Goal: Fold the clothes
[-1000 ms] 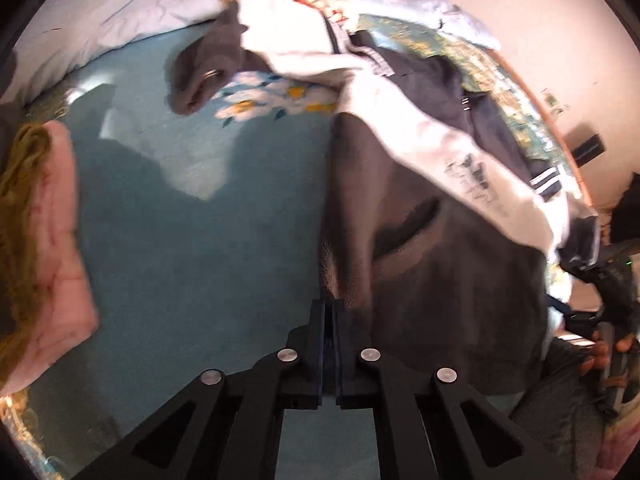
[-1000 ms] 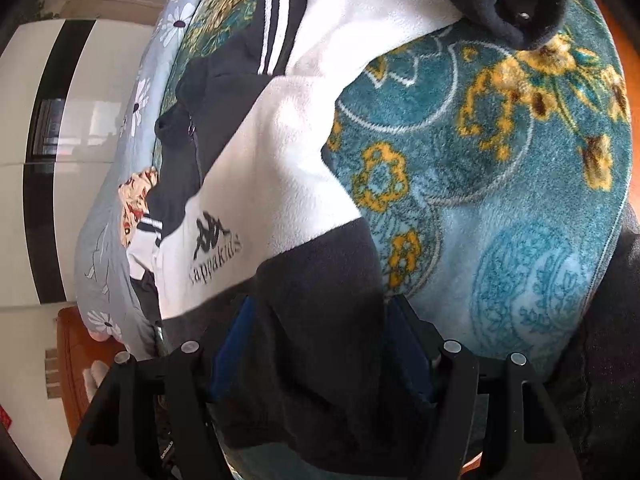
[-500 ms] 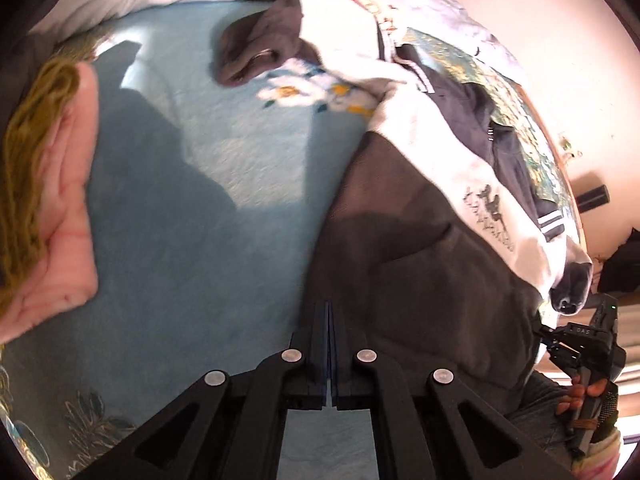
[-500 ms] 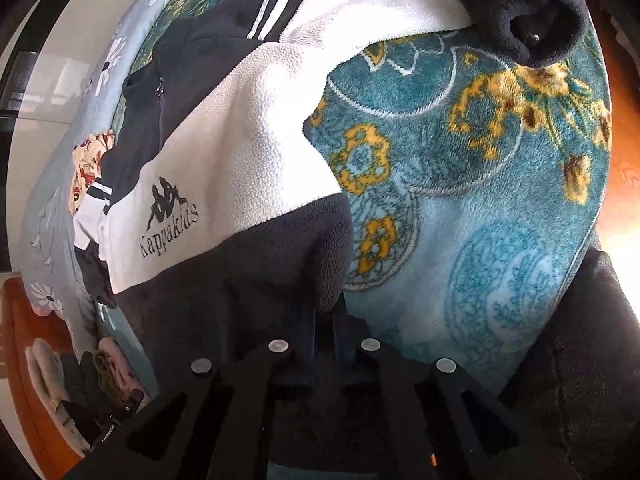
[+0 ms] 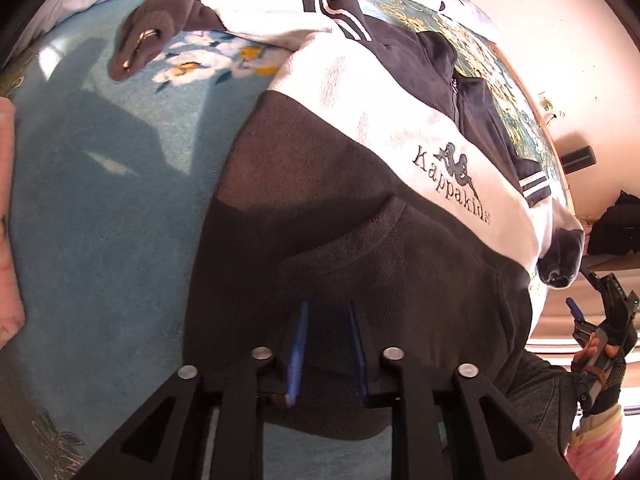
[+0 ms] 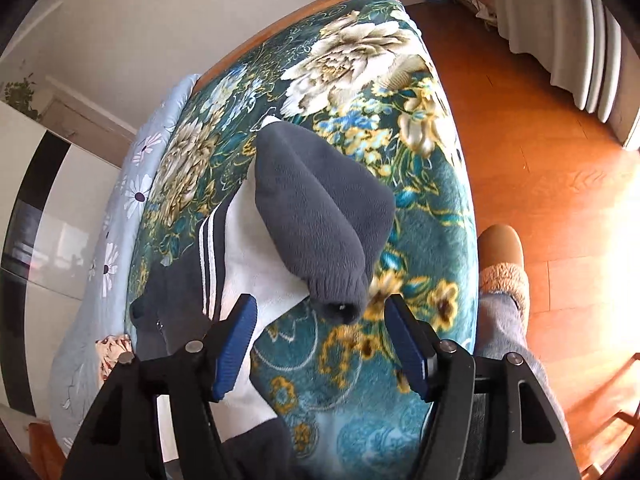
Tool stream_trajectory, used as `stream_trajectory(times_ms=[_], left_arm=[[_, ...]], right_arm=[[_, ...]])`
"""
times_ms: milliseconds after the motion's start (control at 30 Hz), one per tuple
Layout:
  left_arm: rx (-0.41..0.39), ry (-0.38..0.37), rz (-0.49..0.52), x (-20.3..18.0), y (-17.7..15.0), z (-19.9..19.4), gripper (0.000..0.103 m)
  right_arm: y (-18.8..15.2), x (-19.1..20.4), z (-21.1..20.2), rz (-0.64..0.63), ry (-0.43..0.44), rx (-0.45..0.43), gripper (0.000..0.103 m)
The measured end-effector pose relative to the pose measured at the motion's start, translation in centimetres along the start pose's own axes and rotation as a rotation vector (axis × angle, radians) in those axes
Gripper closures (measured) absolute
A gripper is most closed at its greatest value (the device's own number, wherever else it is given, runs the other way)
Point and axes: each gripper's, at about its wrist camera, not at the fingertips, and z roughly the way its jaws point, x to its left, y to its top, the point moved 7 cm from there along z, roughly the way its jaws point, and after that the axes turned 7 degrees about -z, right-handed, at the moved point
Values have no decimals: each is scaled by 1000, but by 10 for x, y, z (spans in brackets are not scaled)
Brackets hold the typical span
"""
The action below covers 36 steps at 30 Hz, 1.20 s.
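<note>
Fleece jacket [image 5: 400, 208]: charcoal lower panel, white chest band, navy top, white stripes. Blanket [image 6: 420, 184]: teal, gold and cream floral. Sleeve [image 6: 320, 216]: grey. Floor [image 6: 560, 168]: orange wood. Pads [image 6: 236, 352]: blue.

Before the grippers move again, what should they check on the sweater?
1. Left gripper open: ok, the pads are apart.
2. Right gripper open: ok, wide apart.
3. Cuff lined up with the right gripper: ok, it sits just ahead of the gap between the fingers.
4. Hem let go by the left gripper: cannot tell, dark fleece fills the gap between its fingers.
5. Other sleeve tidy: not ok, it sticks out crumpled on the blanket.
6. Sweater front up: ok, the logo shows.
</note>
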Motion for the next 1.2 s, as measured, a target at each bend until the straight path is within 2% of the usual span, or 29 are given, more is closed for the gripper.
stream_trajectory(times_ms=[100,167,267,367,433,500,567,667,733,867,1000,1100,1200], left_arm=[[2,-14,-16,-2,7,0,71],[4,-22,-16,-4,9,1,63],[10,-34,-7,-8,10,4,56],[16,-47,0,-13,11,7,50],[32,-55,-13,-12,11,11,50],[48,-63,-25,-11,10,14,49],[65,-71,-39,-11,10,18,49],[79,-109,-58,-10,11,18,49],[77,-129,-65,-9,13,16,49],[66,-156,-77,-8,18,10,49],[56,-171,-88,-6,20,4,49],[48,-180,-96,-4,22,-1,49],[41,-189,-105,-2,23,-6,49]], right_arm=[[11,8,22,-81,-36,59,35],[8,9,33,-141,-28,120,35],[11,14,45,-230,-67,168,35],[15,11,50,-241,-58,197,36],[18,9,49,-222,-36,204,43],[23,10,43,-206,-24,200,76],[27,15,36,-210,13,197,80],[31,40,18,-299,76,194,85],[35,64,2,-364,124,193,85],[38,140,-39,-477,292,191,85],[8,229,-59,-631,445,271,85],[-26,280,-53,-672,526,352,85],[-52,325,-32,-659,571,406,85]])
